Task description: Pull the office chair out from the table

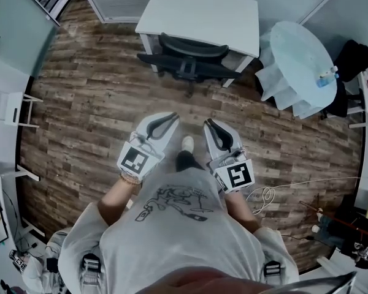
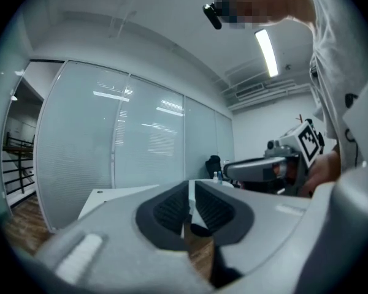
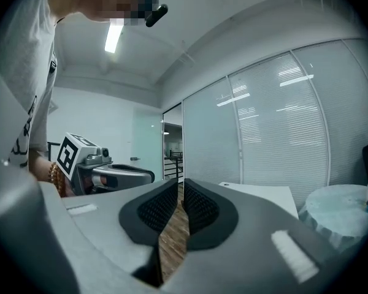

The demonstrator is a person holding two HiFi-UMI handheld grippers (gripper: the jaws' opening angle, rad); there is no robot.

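Note:
The black office chair [image 1: 187,57] stands pushed in against the white table [image 1: 202,11] at the top of the head view, its backrest towards me. Both grippers are held level in front of the person's chest, well short of the chair, over bare wood floor. My left gripper [image 1: 172,118] [image 2: 191,192] shows a thin gap between its dark pads with nothing in it. My right gripper [image 1: 208,125] [image 3: 180,192] also shows a thin gap, with only floor seen through it. Each gripper view shows the other gripper beside it.
A round table with a pale cover [image 1: 300,57] and a small bottle [image 1: 324,78] stands right of the white table, with a dark chair [image 1: 354,60] behind it. A white cable [image 1: 267,195] lies on the floor at the right. White furniture [image 1: 6,103] lines the left wall.

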